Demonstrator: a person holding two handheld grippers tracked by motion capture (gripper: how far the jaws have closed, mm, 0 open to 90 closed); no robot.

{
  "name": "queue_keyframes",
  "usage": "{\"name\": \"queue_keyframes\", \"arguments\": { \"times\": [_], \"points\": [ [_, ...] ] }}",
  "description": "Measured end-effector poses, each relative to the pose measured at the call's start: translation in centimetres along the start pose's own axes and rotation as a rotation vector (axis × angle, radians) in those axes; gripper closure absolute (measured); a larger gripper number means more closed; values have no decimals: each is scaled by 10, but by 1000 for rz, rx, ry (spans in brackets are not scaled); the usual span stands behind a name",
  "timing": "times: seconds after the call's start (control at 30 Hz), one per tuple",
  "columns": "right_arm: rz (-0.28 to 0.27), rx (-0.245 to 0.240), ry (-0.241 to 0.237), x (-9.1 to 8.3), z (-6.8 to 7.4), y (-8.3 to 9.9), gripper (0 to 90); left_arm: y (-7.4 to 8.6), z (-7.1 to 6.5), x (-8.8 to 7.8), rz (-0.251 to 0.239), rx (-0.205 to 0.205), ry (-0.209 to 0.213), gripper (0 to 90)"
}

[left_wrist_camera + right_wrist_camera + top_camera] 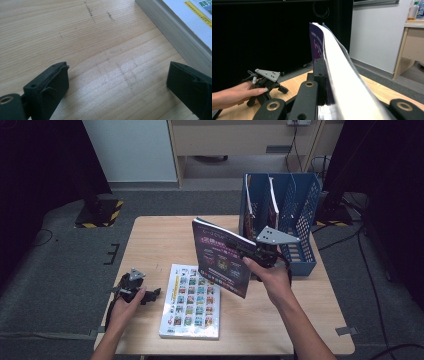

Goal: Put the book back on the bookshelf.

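High view: right tool [248, 251] clamped on purple magazine [220, 257], held tilted above table [150, 240], just left of blue file rack [300, 220]. Left tool [142, 295] open, resting beside white book [192, 301].

Cut off at the upper right of the left gripper view: white book [185, 27], cover print unreadable there. Hidden behind the raised dark magazine [342, 75] in the right gripper view: right jaw and most of the table. Too small to read in the high view: magazine cover and spines in the blue rack [300, 210].
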State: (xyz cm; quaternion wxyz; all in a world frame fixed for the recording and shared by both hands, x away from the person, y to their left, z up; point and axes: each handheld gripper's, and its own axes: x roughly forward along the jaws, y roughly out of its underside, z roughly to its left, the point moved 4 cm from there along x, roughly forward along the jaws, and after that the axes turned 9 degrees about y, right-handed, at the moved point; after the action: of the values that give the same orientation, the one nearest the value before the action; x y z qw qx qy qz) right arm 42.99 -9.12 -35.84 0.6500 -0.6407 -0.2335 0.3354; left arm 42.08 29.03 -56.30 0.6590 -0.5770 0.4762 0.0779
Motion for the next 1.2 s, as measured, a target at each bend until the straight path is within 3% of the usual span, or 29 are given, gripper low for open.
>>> {"name": "queue_keyframes", "arguments": {
  "times": [0.53, 0.8, 1.2],
  "points": [
    [9, -16, 26, -36, -14, 6, 840, 1, -1, 2, -10, 12, -4, 4],
    [0, 4, 55, -56, -28, 9, 840, 2, -2, 2, -14, 15, -5, 0],
    [-4, 10, 77, -82, -37, 13, 840, 2, -2, 2, -14, 17, -4, 0]
  ]
}}
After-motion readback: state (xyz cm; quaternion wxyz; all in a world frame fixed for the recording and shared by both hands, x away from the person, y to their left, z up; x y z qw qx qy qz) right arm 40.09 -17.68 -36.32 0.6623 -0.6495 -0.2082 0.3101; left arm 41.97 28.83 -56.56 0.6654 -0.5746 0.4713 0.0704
